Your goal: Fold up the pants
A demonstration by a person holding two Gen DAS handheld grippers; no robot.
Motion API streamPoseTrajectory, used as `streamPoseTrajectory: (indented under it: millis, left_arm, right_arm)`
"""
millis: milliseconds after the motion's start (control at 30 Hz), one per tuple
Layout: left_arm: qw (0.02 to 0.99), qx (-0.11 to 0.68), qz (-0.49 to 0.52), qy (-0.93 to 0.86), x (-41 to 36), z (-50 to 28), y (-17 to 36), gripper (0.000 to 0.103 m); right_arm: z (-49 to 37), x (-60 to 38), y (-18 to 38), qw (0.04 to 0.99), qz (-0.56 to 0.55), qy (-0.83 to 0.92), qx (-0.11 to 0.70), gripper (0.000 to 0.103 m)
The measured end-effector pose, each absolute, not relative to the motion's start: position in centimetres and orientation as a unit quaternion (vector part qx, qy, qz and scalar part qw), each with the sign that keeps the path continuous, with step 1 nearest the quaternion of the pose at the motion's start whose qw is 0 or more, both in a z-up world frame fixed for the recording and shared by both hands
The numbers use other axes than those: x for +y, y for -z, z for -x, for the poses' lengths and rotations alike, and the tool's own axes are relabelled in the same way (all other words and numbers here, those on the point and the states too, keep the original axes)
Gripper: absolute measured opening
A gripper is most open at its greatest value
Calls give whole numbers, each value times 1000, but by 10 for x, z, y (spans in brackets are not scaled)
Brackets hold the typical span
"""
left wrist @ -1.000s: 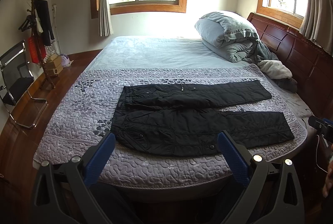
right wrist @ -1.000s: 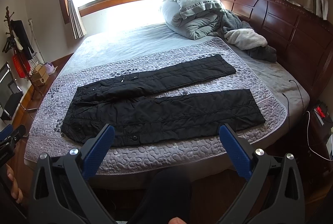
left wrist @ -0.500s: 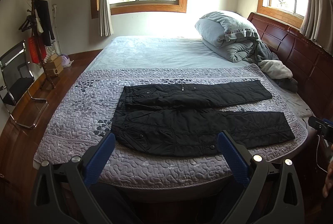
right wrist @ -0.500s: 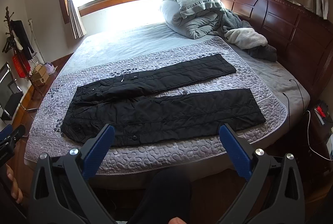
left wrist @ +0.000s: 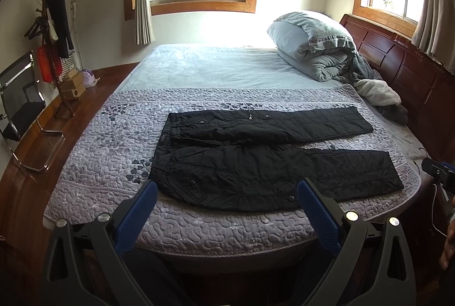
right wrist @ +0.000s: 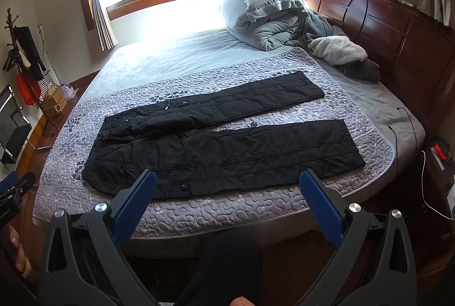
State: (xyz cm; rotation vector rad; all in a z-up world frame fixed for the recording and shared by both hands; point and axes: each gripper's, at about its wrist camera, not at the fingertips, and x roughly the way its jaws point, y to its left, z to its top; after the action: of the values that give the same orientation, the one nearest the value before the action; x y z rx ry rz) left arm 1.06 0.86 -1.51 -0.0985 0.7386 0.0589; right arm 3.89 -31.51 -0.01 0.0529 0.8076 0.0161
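Note:
Black quilted pants (left wrist: pixel 264 158) lie flat on a purple quilted bedspread (left wrist: pixel 108 158), waist to the left, both legs spread apart and pointing right. They also show in the right wrist view (right wrist: pixel 227 144). My left gripper (left wrist: pixel 227 189) is open and empty, held back from the near bed edge, in front of the waist and near leg. My right gripper (right wrist: pixel 227 181) is open and empty, also short of the bed edge, in front of the near leg.
A folded grey duvet (left wrist: pixel 312 44) and loose blankets (left wrist: pixel 378 93) sit at the far right by the dark wooden headboard (left wrist: pixel 412 73). A coat rack (left wrist: pixel 54 30) and a metal chair (left wrist: pixel 20 107) stand on the wooden floor at left. A cable (right wrist: pixel 409 129) lies on the bed's right edge.

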Motion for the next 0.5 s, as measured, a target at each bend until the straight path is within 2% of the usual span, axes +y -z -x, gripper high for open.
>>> streamPoseTrajectory:
  millis: [200, 400, 500]
  left_arm:
    - [896, 423, 126, 51, 46, -47, 62, 99]
    - [866, 460, 194, -26, 128, -91, 145, 99]
    - [809, 521, 272, -7, 169, -122, 191, 99]
  right_arm:
    - [-71, -334, 35, 896, -84, -56, 433, 101]
    - [-112, -364, 112, 852, -137, -54, 503, 101]
    - [-121, -375, 153, 833, -162, -51, 526, 101]
